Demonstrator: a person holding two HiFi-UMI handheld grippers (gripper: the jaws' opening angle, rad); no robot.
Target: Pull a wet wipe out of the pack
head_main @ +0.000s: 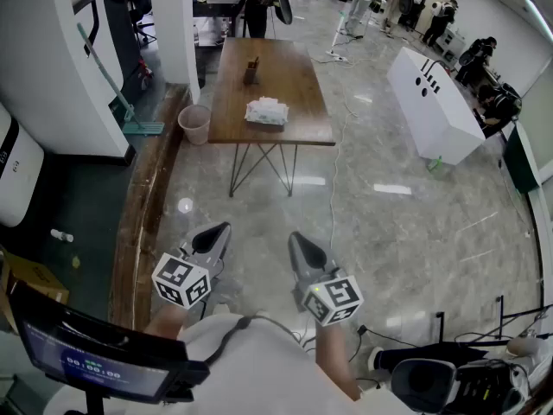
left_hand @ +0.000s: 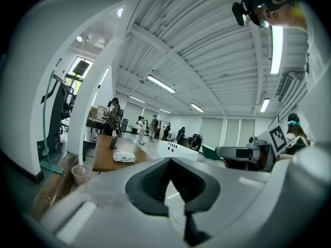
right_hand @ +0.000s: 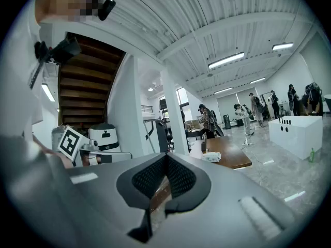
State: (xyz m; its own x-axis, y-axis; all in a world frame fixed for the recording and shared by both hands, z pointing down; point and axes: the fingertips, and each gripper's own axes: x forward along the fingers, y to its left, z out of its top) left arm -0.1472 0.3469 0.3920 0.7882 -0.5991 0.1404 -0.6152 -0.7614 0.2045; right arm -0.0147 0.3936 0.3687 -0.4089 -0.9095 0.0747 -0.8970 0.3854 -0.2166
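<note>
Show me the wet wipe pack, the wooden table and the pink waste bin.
wet wipe pack (head_main: 266, 111): head view, middle of its top.
wooden table (head_main: 294, 76): head view, bare tabletop beside the pack.
pink waste bin (head_main: 195, 135): head view, its near wall.

Both forearms reach forward from the body, side by side. The left gripper and the right gripper point roughly level, jaws closed on nothing.

Matt wooden table, glossy stone floor, crinkled plastic wipe pack
</note>
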